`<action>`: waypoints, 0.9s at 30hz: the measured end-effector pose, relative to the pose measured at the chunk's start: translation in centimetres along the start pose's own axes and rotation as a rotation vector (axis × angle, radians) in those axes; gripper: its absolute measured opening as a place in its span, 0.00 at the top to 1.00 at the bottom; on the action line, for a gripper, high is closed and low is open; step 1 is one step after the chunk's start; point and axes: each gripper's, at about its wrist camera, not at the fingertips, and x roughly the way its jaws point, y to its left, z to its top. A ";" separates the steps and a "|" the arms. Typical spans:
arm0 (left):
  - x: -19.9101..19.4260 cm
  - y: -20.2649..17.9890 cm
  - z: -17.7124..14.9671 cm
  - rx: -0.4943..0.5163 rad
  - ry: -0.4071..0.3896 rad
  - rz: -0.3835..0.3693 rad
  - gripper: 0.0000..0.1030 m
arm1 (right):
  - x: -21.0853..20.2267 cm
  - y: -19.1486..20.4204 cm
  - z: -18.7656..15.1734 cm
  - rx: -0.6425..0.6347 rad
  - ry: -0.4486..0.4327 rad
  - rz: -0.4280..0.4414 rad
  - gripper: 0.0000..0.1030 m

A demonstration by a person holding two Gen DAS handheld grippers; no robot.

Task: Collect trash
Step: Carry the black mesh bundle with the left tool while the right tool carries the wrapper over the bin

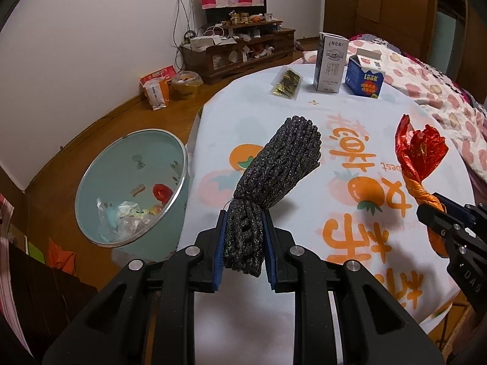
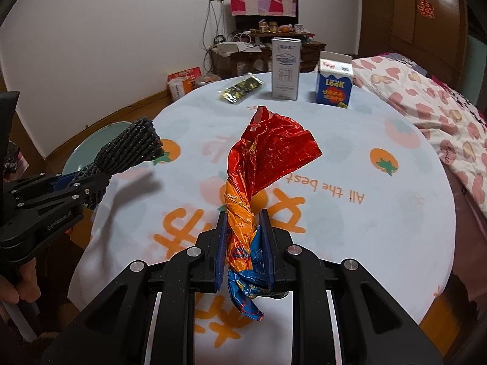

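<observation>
Left gripper [image 1: 243, 243] clamped on a black foam net [image 1: 274, 176] — the net is pinched at its narrow end between the blue pads [image 1: 221, 252], and its wide end fans out ahead and up, off the table [image 1: 350, 115]. Right gripper [image 2: 242, 243] clamped on a twisted snack wrapper [image 2: 258, 164], orange and blue at the pinch, with red foil spreading above and ahead; a blue tail hangs below the fingers. The two grippers are side by side over the near part of the table, and each shows at the edge of the other's view.

Left of the left gripper and lower, on the floor just beside the table edge — a teal bin [image 1: 127, 164] with crumpled plastic and a red scrap inside.

Farther ahead of both grippers, at the far side of the table: a small gold-and-black packet [image 2: 240, 89] lying flat, a tall white carton [image 2: 285, 68] upright, and a shorter blue carton [image 2: 334, 80] upright to its right. The three are near each other, not touching.
</observation>
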 end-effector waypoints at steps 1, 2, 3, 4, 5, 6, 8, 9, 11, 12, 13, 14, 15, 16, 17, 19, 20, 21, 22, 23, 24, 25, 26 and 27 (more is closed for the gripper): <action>-0.1 0.1 0.0 -0.001 -0.002 0.000 0.79 | 0.0 0.2 0.0 -0.003 0.000 0.002 0.79; -0.2 0.3 -0.1 -0.003 -0.004 -0.001 0.79 | 0.0 0.4 0.0 -0.007 -0.001 0.005 0.79; -0.4 0.4 -0.2 -0.007 -0.005 -0.001 0.79 | 0.0 0.6 0.0 -0.010 -0.001 0.007 0.79; -0.5 0.6 -0.2 -0.011 -0.005 -0.001 0.79 | 0.0 0.8 0.1 -0.013 -0.001 0.011 0.79; -0.5 0.7 -0.2 -0.015 -0.007 0.001 0.79 | 0.0 1.0 0.1 -0.018 -0.001 0.014 0.79; -0.6 0.9 -0.2 -0.017 -0.009 0.004 0.79 | 0.0 1.2 0.1 -0.022 -0.001 0.016 0.79; -0.7 1.1 -0.2 -0.020 -0.011 0.010 0.79 | 0.0 1.6 0.1 -0.030 -0.001 0.022 0.79; -0.8 1.3 -0.3 -0.023 -0.011 0.009 0.79 | 0.1 1.8 0.1 -0.032 0.000 0.025 0.79; -0.9 1.6 -0.3 -0.031 -0.012 0.010 0.79 | 0.1 2.2 0.2 -0.039 0.000 0.033 0.79; -1.0 1.8 -0.4 -0.034 -0.013 0.011 0.79 | 0.1 2.4 0.3 -0.043 -0.001 0.036 0.79; -1.1 2.0 -0.4 -0.037 -0.013 0.012 0.79 | 0.1 2.7 0.3 -0.047 -0.002 0.040 0.79; -1.1 2.2 -0.4 -0.042 -0.014 0.014 0.79 | 0.1 2.9 0.4 -0.052 -0.003 0.044 0.79; -1.2 2.5 -0.5 -0.046 -0.015 0.016 0.79 | 0.1 3.2 0.5 -0.057 -0.004 0.048 0.79; -1.3 2.6 -0.5 -0.048 -0.015 0.019 0.79 | 0.0 3.4 0.5 -0.061 -0.004 0.050 0.79; -1.3 2.9 -0.5 -0.051 -0.016 0.023 0.79 | 0.0 3.7 0.5 -0.065 -0.004 0.055 0.79; -1.4 3.3 -0.7 -0.057 -0.017 0.029 0.79 | 0.1 4.3 0.5 -0.074 -0.003 0.064 0.79; -1.5 3.7 -0.7 -0.063 -0.016 0.031 0.79 | 0.1 4.6 0.5 -0.079 -0.002 0.068 0.79; -1.5 4.0 -0.8 -0.069 -0.016 0.034 0.79 | 0.2 4.8 0.6 -0.083 -0.001 0.070 0.79; -1.5 4.3 -0.8 -0.074 -0.016 0.037 0.79 | 0.3 5.1 0.6 -0.088 0.000 0.074 0.79; -1.5 4.7 -0.8 -0.080 -0.016 0.041 0.79 | 0.4 5.4 0.7 -0.092 0.002 0.079 0.79; -1.6 5.0 -0.9 -0.086 -0.016 0.045 0.79 | 0.4 5.7 0.7 -0.096 0.003 0.084 0.79; -1.6 5.3 -1.0 -0.091 -0.016 0.048 0.79 | 0.5 6.0 0.8 -0.101 0.004 0.090 0.79; -1.6 5.7 -1.0 -0.098 -0.017 0.053 0.79 | 0.6 6.4 0.9 -0.107 0.004 0.095 0.79; -1.6 6.1 -1.1 -0.104 -0.017 0.058 0.79 | 0.7 6.6 0.9 -0.112 0.004 0.099 0.79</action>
